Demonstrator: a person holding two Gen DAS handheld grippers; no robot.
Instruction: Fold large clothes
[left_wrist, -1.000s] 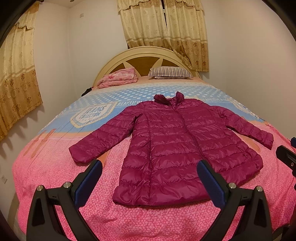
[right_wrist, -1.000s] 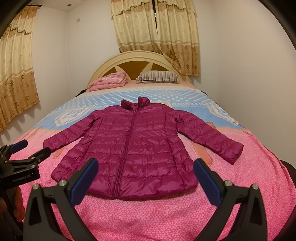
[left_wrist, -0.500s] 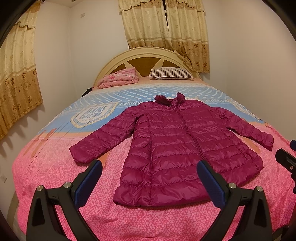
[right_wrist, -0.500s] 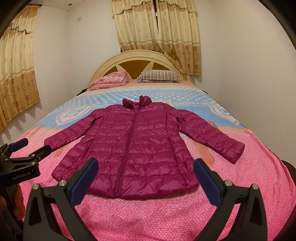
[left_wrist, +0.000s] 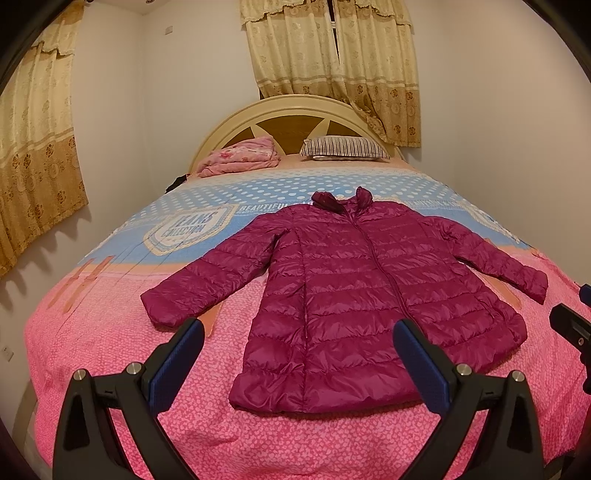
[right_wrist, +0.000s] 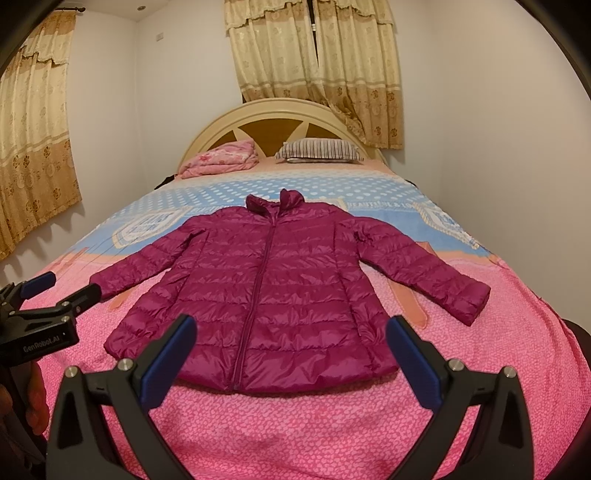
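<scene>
Left wrist view: magenta puffer jacket (left_wrist: 354, 295) lies flat, zipped, front up, mid-bed, hem near, collar far, both sleeves spread out and down. Left claw (left_wrist: 299, 365) hangs over the near hem, fingers wide apart, holding nothing. Right claw (right_wrist: 291, 358) same, wide apart, empty, above the hem.

Judgement: folding not started; first step looks like a sleeve fold. Do it well by pinching each cuff low, only the sleeve layer, then carrying it across the chest without dragging the body. Left sleeve cuff (left_wrist: 166, 306) and right sleeve cuff (right_wrist: 469, 299) both lie clear. Shell is slick and puffy, likely to spring back, so press each fold flat.

Bed (right_wrist: 295, 424) has a pink patterned cover near, blue dotted far. Striped pillow (right_wrist: 319, 149) and folded pink blanket (right_wrist: 221, 158) sit at the headboard (left_wrist: 288, 114). Curtains (left_wrist: 332, 40) behind; dark item at the far left bed edge, cannot identify.
</scene>
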